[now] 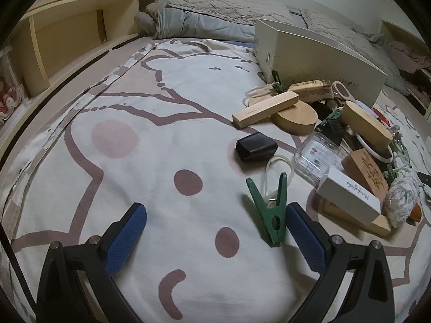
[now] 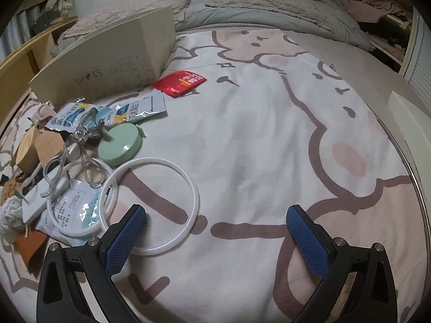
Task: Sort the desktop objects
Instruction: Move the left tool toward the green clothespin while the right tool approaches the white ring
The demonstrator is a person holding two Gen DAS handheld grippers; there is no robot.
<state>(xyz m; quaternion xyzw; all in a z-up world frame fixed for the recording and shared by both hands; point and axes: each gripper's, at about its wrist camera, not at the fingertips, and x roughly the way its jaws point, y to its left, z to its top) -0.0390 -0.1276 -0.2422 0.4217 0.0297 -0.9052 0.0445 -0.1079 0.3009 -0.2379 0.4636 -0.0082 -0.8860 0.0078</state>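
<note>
Both tongs are spread wide and empty over the cartoon-print bedsheet [image 1: 167, 123]. The left tongs [image 1: 216, 223] have the green plastic clothespin [image 1: 270, 210] just inside their right pad, so I'd shift right to centre it before squeezing (it's standing tilted, easy to knock over). The right tongs [image 2: 215, 224] have the white plastic ring [image 2: 150, 206] by their left pad, beside the clutter pile.

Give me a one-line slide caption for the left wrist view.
Open left gripper hovers over the bedsheet, its right finger beside a green clothespin near the clutter.
</note>
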